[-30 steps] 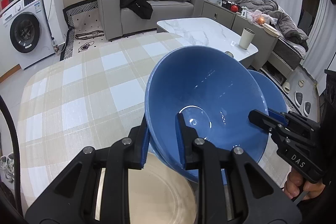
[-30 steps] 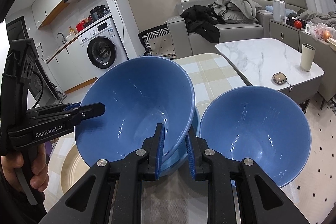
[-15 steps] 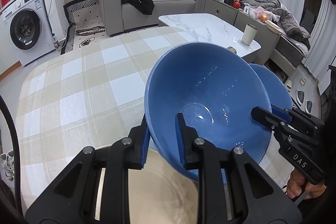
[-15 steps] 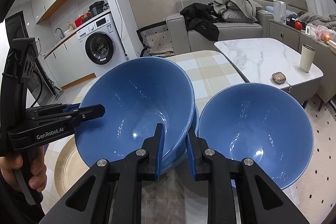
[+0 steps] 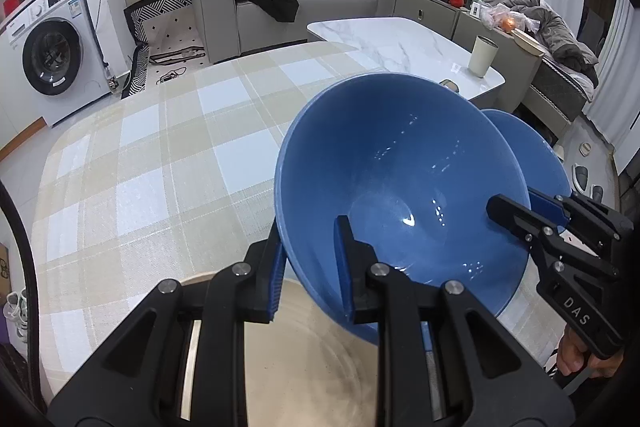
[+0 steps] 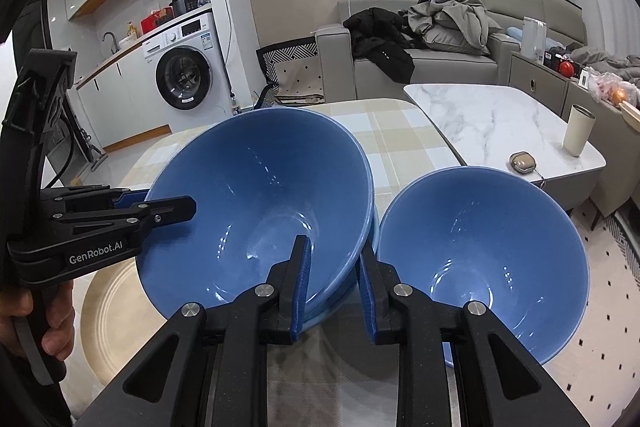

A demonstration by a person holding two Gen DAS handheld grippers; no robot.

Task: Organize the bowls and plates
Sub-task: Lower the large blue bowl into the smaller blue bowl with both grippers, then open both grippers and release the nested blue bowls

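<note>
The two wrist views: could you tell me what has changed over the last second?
The left gripper, shut on the rim of the blue bowl, has carried it lower toward the bowl beneath and the beige plate. The right gripper has just been opening; that rim is between its jaws. The second blue bowl stayed put.

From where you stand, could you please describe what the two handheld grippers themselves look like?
Both are black plastic tools with angular, cut-out frames, silver rivets at the joints and blue ribbed pads lining the fingers. The left gripper carries white "GenRobot.AI" lettering on its side; the right gripper shows white "DAS" on its body. Each has a black pistol-style handle. No cables or sleeves are visible.
</note>
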